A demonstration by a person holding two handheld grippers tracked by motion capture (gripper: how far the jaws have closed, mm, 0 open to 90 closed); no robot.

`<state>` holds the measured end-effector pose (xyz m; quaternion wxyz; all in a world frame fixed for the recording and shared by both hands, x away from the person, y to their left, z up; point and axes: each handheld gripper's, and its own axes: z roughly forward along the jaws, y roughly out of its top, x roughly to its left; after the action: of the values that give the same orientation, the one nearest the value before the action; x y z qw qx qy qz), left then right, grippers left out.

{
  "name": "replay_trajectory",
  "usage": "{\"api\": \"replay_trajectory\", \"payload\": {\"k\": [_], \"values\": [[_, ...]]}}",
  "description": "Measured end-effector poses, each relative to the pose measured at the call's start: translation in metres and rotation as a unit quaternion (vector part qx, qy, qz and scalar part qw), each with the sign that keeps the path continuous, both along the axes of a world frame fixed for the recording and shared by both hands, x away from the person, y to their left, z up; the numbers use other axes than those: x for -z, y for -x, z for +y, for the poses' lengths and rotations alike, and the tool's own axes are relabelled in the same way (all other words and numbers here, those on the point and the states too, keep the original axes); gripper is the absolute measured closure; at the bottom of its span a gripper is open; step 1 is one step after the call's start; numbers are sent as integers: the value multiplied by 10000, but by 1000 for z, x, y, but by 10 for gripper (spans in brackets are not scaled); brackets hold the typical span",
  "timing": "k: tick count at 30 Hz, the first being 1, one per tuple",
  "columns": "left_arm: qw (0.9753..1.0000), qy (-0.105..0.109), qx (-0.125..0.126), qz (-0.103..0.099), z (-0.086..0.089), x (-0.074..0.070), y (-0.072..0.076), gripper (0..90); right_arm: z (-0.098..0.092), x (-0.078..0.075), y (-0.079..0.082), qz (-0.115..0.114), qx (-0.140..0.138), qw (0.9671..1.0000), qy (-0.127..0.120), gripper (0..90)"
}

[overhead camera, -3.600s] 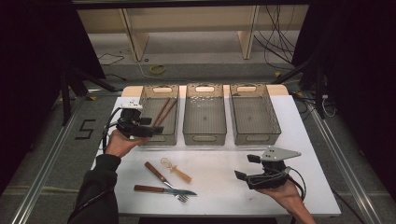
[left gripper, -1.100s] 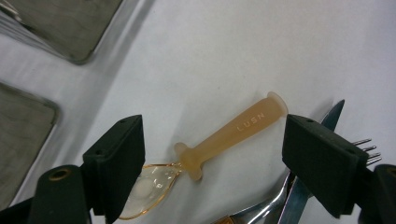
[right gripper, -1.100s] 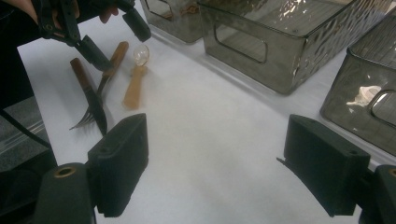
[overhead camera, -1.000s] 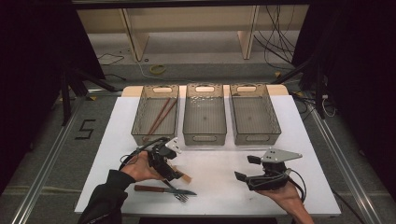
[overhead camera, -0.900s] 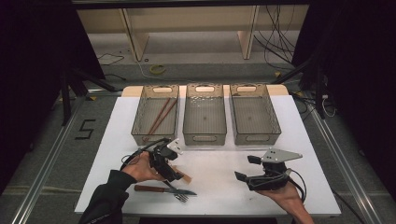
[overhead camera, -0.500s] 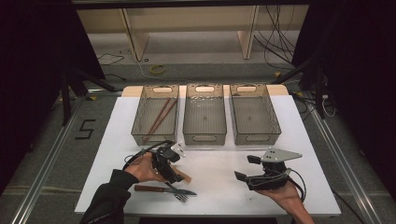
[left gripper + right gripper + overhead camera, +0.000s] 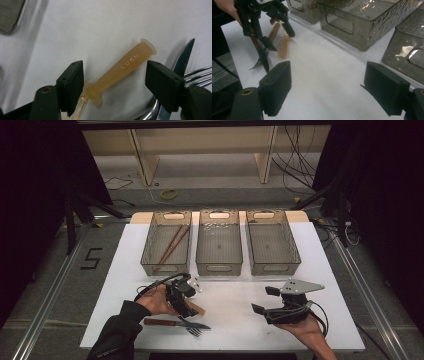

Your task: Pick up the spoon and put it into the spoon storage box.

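Note:
A translucent amber utensil handle (image 7: 125, 65) marked LUSN lies on the white table, slanting between the jaws of my left gripper (image 7: 116, 71). That gripper is open, one jaw on each side of the handle, the left jaw close to its thick end. In the high view the left gripper (image 7: 189, 306) sits low over the cutlery at the front left. A knife (image 7: 175, 323) with a brown handle and a fork (image 7: 193, 331) lie just in front of it. My right gripper (image 7: 264, 300) rests open at the front right, nothing between its jaws (image 7: 329, 80).
Three clear grey bins stand in a row at the back: the left bin (image 7: 150, 265) holds brown chopsticks (image 7: 170, 247); the middle bin (image 7: 219, 268) and right bin (image 7: 272, 267) look bare. A second wooden handle (image 7: 274, 30) lies behind the left gripper (image 7: 278, 35).
The left gripper has come from the left bin down to the cutlery at the front. Over the last second it settled around the amber handle. The right gripper has not moved.

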<state>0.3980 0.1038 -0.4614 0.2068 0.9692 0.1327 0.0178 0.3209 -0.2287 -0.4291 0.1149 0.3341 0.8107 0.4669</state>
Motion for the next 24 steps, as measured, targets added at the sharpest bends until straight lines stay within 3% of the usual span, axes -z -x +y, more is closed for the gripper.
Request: {"api": "replay_trajectory", "payload": {"k": [4,12,24], "values": [[10000,1,83,-20,-2,2,0,344,0,1,-1,31,-9,10000,9,229],[9986,-302,422,-43,-9,6,1,375,1,1,-1,35,-33,10000,19,231],[9980,-258,571,-113,-6,4,2,589,0,0,-1,45,-22,10000,11,232]]}}
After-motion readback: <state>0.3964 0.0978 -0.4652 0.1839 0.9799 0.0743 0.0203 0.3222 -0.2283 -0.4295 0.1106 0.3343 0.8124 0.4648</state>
